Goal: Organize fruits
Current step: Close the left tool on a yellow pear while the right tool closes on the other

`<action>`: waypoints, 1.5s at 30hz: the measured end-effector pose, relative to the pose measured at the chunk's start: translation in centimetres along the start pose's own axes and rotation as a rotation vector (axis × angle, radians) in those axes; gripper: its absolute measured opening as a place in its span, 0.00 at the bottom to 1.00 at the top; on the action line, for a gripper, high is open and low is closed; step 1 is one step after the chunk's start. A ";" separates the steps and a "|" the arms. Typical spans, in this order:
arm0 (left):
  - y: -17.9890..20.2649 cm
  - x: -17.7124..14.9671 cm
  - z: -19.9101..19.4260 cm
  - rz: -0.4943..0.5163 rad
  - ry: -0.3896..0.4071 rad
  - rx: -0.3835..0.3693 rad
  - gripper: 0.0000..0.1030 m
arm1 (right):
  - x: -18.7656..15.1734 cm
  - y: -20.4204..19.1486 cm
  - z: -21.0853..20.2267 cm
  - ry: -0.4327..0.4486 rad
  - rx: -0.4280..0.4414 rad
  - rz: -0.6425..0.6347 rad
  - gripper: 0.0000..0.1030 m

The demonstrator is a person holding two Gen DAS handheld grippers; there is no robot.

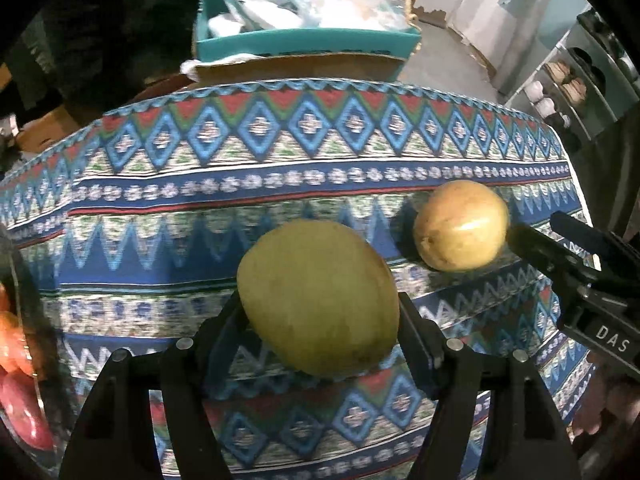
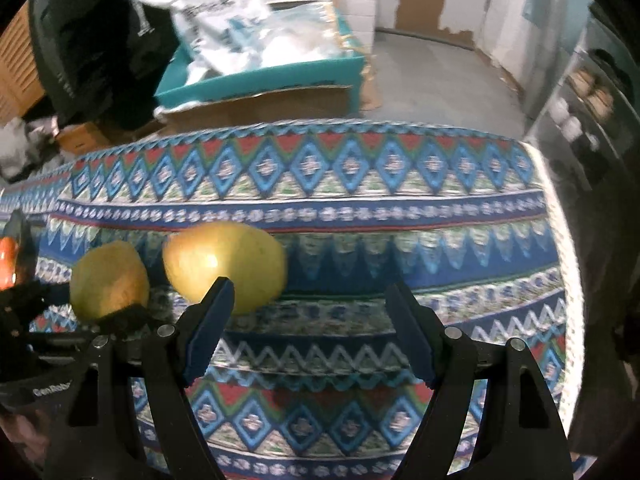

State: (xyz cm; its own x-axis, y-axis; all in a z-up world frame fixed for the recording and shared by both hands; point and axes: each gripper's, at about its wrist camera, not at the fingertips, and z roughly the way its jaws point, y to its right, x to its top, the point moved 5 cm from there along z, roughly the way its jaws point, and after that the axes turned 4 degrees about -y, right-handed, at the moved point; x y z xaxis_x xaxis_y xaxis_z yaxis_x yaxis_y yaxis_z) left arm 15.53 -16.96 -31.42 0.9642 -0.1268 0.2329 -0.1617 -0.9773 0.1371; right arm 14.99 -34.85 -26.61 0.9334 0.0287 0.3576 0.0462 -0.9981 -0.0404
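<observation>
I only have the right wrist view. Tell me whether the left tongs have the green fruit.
Observer: Yes, both fingers of the left tongs press the green fruit's sides.
Operator: Place my tongs against the yellow fruit.
Observer: The right tongs sit just right of the yellow fruit, one fingertip close; touch unclear.
Operator: Report what lies left of the green fruit.
Observer: A red fruit at the frame's edge, below an orange one.

Loads of open patterned-cloth table [image 2: 400, 248] on the right; only the yellow-green mango [image 1: 320, 300] and yellow apple [image 1: 460, 226] block things.
</observation>
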 end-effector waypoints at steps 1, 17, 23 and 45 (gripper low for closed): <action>-0.4 -0.1 -0.2 -0.002 0.003 -0.003 0.71 | 0.1 -0.5 0.1 0.011 0.018 -0.011 0.77; -2.3 -2.6 -1.5 0.026 -0.002 -0.011 0.71 | -2.2 -1.2 -0.5 -0.061 0.102 0.076 0.77; -2.5 -3.0 -2.7 0.039 0.023 -0.007 0.71 | -2.8 -1.0 -0.7 -0.073 0.131 0.103 0.77; -1.9 -2.9 -4.1 0.081 0.056 -0.086 0.69 | -5.1 -5.8 3.2 -0.217 0.262 0.071 0.77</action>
State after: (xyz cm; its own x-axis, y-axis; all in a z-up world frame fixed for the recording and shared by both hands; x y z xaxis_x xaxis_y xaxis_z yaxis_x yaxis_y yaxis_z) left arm 12.19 -14.06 -28.43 0.9344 -0.1933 0.2993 -0.2588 -0.9455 0.1975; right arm 11.14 -29.05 -31.23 0.9901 -0.0019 0.1400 0.0415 -0.9510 -0.3065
